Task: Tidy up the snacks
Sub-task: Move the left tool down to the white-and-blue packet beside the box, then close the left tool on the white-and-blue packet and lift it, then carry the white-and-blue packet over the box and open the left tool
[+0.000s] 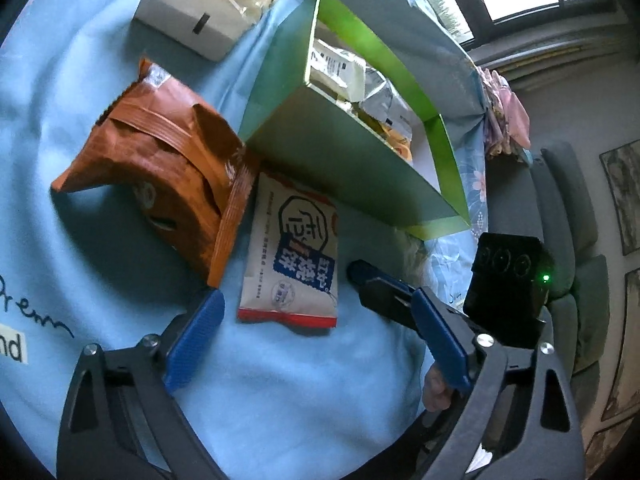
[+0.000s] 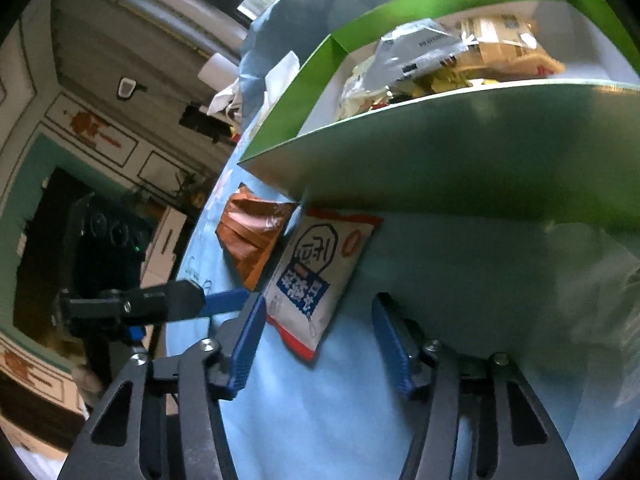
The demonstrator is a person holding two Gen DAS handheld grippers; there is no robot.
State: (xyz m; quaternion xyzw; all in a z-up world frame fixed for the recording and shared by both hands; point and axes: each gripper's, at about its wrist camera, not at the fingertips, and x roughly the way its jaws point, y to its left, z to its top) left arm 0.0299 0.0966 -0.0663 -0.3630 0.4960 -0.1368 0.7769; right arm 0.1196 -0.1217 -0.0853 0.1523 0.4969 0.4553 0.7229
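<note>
Left gripper [image 1: 316, 332]: jaws spread wide, nothing between the blue pads [image 1: 194, 344]; tilted down toward the surface.
Right gripper [image 2: 318, 344]: jaws parted, empty; low and angled forward; in the left wrist view its tip [image 1: 362, 274] seems to sit just beside the left gripper.
Hand [image 1: 436, 394]: partly visible, probably gripping the handle.

The green box [image 1: 352, 160] stands open, already holding a heap of silver, white and yellow packets [image 1: 360, 80]. Against its near wall a white snack packet [image 1: 294, 256] with blue and red print lies flat. Beside that, touching the box's corner, sits a crumpled orange bag [image 1: 168, 168].
</note>
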